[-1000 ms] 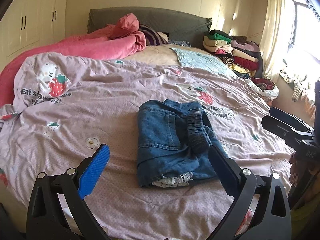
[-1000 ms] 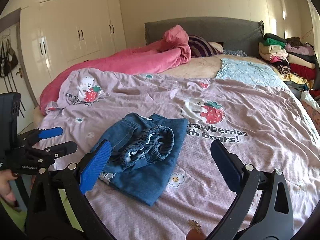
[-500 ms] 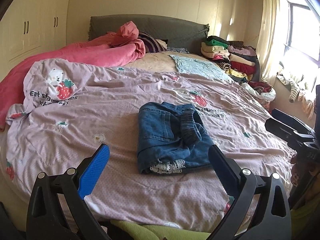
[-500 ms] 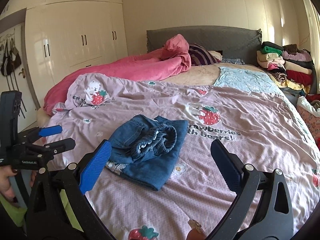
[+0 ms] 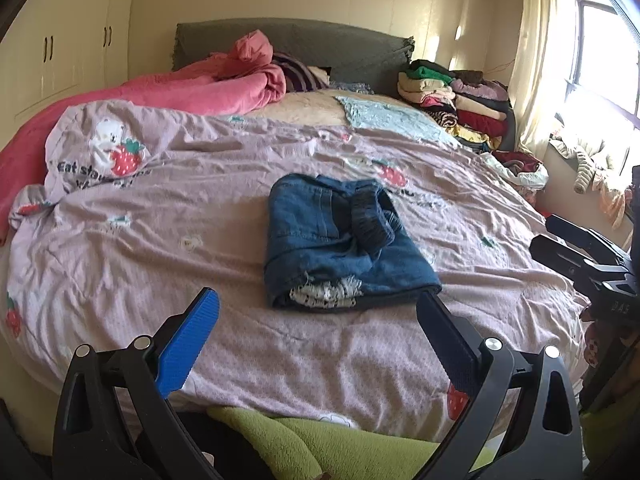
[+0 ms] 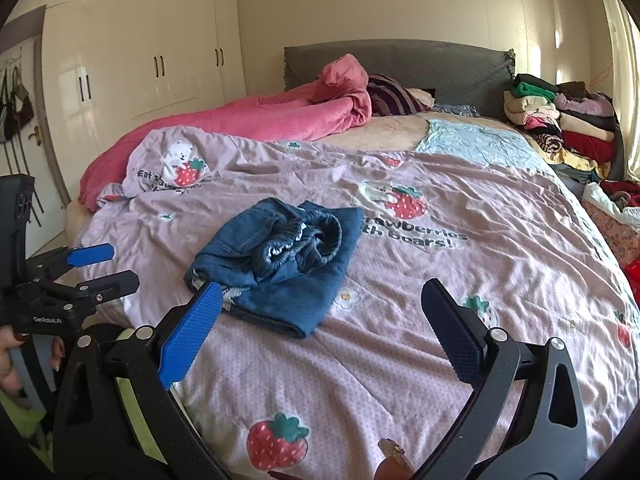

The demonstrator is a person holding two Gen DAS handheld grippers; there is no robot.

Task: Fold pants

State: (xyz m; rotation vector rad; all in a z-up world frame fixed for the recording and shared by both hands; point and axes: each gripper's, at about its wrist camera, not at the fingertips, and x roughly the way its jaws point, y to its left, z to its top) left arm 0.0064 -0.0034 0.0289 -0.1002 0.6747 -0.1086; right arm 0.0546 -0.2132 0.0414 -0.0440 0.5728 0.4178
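We see the denim pants (image 5: 340, 240) lying as a compact folded bundle near the middle of the bed's strawberry-print quilt (image 5: 160, 216), waistband tucked on top, so the fold looks finished. Nothing holds them: our left gripper (image 5: 316, 344) and right gripper (image 6: 320, 332) hang near the bed's foot, jaws spread apart and empty.

Black gripper frames, blue ribbed fingers (image 5: 188, 344), silver screws

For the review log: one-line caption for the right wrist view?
Folded denim pants lie on the strawberry-print duvet; both grippers open, empty.
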